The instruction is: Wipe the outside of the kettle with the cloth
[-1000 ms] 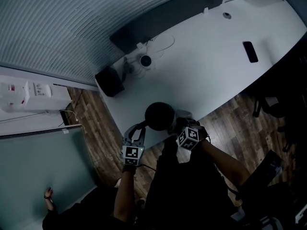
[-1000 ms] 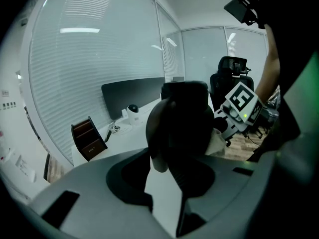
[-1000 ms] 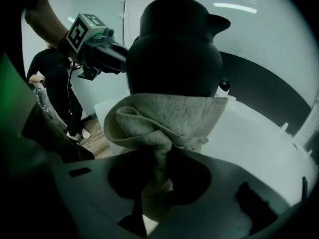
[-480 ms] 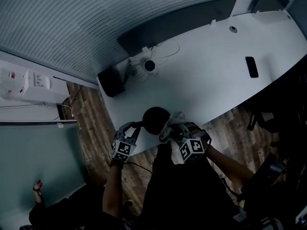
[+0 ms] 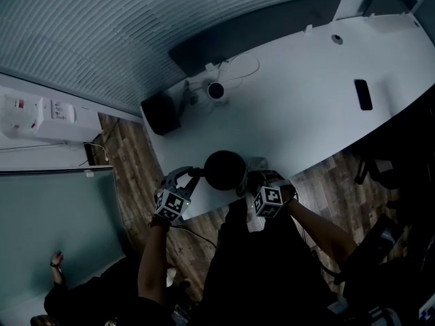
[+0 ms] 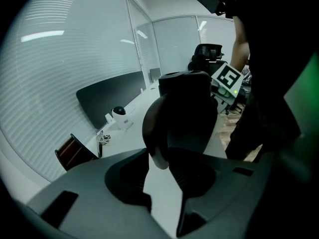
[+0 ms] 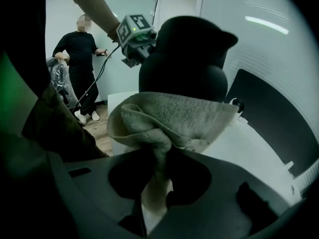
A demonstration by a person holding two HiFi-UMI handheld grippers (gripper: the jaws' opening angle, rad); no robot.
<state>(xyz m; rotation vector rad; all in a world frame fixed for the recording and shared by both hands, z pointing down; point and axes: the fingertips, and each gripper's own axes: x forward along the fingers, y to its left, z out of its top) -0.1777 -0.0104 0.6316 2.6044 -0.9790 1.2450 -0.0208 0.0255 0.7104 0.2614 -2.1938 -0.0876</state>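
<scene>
A black kettle (image 5: 224, 170) stands near the front edge of the white table (image 5: 299, 107). My left gripper (image 5: 182, 182) is on the kettle's left. In the left gripper view the curved kettle handle (image 6: 167, 123) sits between the jaws of my left gripper (image 6: 167, 183); they have just eased open slightly and still hug it. My right gripper (image 5: 259, 185) is on the kettle's right, shut on a beige cloth (image 7: 169, 121). In the right gripper view the cloth bunches out of my right gripper (image 7: 157, 183) and lies against the kettle's lower body (image 7: 189, 59).
At the table's back left are a small white round device (image 5: 216, 91) with a cable and a black box (image 5: 162, 113). A dark phone (image 5: 363, 94) lies far right. A dark panel (image 5: 258, 26) lines the back edge. A person (image 7: 79, 59) stands beyond.
My left gripper has swung a little to the left of the kettle and rolled. My right gripper drew back toward me with the cloth, then returned to the kettle's side.
</scene>
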